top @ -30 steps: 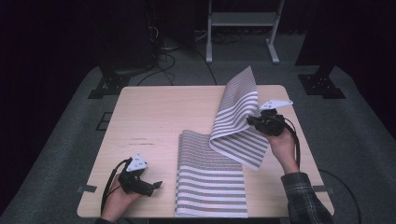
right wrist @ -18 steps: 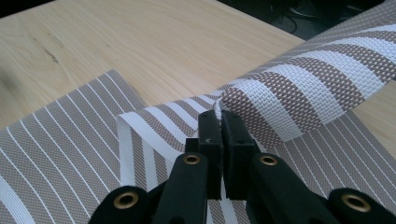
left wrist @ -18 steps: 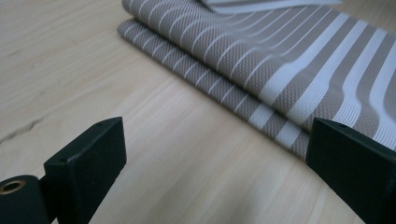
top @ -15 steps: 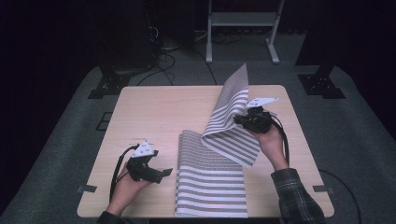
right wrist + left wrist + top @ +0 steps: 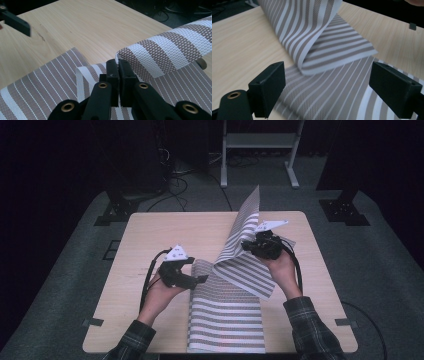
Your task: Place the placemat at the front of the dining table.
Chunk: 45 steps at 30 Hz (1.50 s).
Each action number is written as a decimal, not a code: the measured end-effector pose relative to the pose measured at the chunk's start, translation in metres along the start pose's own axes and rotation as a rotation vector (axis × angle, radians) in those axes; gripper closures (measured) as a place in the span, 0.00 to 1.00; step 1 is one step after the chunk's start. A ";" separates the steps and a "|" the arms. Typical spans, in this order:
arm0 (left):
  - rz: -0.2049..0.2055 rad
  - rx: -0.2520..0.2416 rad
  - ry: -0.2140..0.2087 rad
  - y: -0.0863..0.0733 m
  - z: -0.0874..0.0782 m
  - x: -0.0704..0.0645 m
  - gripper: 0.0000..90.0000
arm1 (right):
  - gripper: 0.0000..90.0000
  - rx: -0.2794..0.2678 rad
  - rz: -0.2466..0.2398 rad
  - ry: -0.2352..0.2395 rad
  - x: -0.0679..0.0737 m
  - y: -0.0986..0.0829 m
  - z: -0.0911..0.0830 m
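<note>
Striped woven mat [image 5: 227, 320] lies on the near middle of the tabletop [image 5: 150, 235], its near half flat and its far half lifted and curled back over itself. The raised part is held by the right gripper [image 5: 248, 246], whose fingers [image 5: 117, 75] are seen in the right gripper view pressed together on the mat's edge, with the fabric bending away in a stiff roll just beyond them. The left gripper [image 5: 199, 280] rests at the mat's left edge, close to the crease; in the left gripper view its fingers [image 5: 268, 83] stand wide apart with nothing between them, the flat fabric under them and the fold just ahead.

The step in hand is judged to be a fold of the far half toward the near edge. For it to be done well, the pinch on the edge should be kept firm, since the weave looks springy and may slip or snap back. The lifted half should be carried low and square to the stripes, so that the edges meet without skew. The flat half could be pinned beside the crease by the left gripper, so that the mat is not dragged across the smooth wood.
</note>
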<state>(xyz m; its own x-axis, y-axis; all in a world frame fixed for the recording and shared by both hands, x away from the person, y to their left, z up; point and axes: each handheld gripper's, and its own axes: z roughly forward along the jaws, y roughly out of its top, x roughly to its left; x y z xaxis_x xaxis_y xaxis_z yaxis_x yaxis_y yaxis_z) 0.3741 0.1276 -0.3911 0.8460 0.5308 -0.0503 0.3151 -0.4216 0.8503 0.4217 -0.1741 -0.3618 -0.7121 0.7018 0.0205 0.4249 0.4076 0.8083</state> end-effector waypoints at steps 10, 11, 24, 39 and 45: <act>0.036 0.032 -0.031 0.039 0.060 0.009 0.17 | 0.98 -0.002 0.005 0.014 -0.001 0.005 -0.003; 0.042 0.028 -0.033 0.041 0.065 0.010 0.19 | 0.98 -0.006 0.008 0.016 -0.001 0.005 -0.003; 0.129 0.070 -0.048 0.060 0.103 0.001 0.45 | 0.97 -0.009 0.018 0.026 -0.002 0.010 -0.006; 0.118 0.114 -0.027 0.064 0.104 -0.004 1.00 | 0.89 -0.004 -0.008 0.008 0.000 0.009 -0.005; 0.076 0.096 -0.050 0.066 0.103 0.001 1.00 | 0.71 -0.056 0.030 0.015 -0.008 0.005 -0.020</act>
<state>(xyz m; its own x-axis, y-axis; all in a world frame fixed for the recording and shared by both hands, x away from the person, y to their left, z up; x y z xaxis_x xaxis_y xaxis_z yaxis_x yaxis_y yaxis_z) 0.4397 0.0247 -0.3890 0.8887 0.4583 -0.0156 0.2869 -0.5292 0.7985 0.4176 -0.1896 -0.3462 -0.7080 0.7042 0.0537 0.4146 0.3529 0.8388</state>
